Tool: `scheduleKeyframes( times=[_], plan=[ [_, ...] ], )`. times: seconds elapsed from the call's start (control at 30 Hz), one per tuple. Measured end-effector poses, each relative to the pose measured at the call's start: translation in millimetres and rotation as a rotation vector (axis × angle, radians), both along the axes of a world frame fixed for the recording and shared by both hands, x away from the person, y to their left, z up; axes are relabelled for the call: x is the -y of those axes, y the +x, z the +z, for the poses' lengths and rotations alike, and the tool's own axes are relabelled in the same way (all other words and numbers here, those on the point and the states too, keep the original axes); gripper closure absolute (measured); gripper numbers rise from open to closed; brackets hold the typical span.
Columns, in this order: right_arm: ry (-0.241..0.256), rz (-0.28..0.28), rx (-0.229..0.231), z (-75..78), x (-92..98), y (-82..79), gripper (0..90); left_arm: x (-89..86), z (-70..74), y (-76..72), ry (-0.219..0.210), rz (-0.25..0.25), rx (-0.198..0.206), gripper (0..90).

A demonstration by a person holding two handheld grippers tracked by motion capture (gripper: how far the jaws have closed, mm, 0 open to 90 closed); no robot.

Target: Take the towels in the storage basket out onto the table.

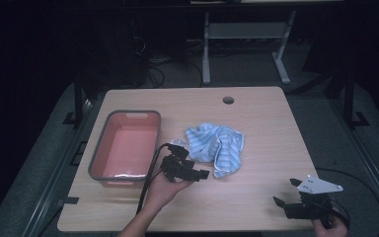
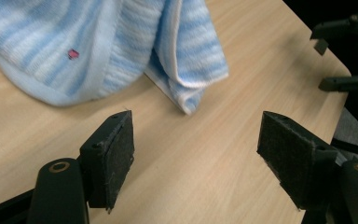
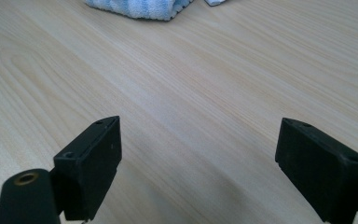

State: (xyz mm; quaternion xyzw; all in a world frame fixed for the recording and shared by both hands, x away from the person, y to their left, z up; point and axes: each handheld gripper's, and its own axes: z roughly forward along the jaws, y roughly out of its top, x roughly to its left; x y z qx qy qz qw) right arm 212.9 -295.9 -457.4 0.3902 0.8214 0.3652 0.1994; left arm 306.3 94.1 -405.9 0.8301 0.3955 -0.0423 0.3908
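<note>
Both grippers sit low over the pale wooden table (image 1: 256, 197) with their jaws spread wide and nothing between them. Starting at the left of the high view, a grey-rimmed rectangular plastic tub with a salmon-pink inside (image 1: 126, 145) rests on the table's left part. Just right of its near corner is the left gripper (image 1: 200, 174), held in the person's left hand (image 1: 163, 190), its cable arching up beside the tub. Its jaws point toward the crumpled blue-and-white striped towel (image 1: 216, 147), which lies near the middle of the table, just beyond the jaw tips and not touched by them. In the left gripper view the towel (image 2: 102, 46) lies ahead of the open black pads (image 2: 116, 163), a folded corner hanging nearest. Farther right, well apart from the towel, the right gripper (image 1: 286, 193) hovers at the table's near right corner, topped by its grey three-cornered plate.
</note>
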Motion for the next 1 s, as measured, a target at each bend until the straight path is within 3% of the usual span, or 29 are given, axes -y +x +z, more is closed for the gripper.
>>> scheduleKeyframes(
  times=[0.77,1.0],
  plan=[
    [-0.003,-0.014,-0.007,-0.7,0.6,-2.3,13.8,-18.7,-18.5,-34.4,-0.029,-0.005,0.022,25.9],
    [-0.006,-0.012,-0.007,-1.2,-1.0,-3.0,13.8,-23.2,-21.7,-47.1,-0.04,0.005,0.061,25.7]
  ],
)
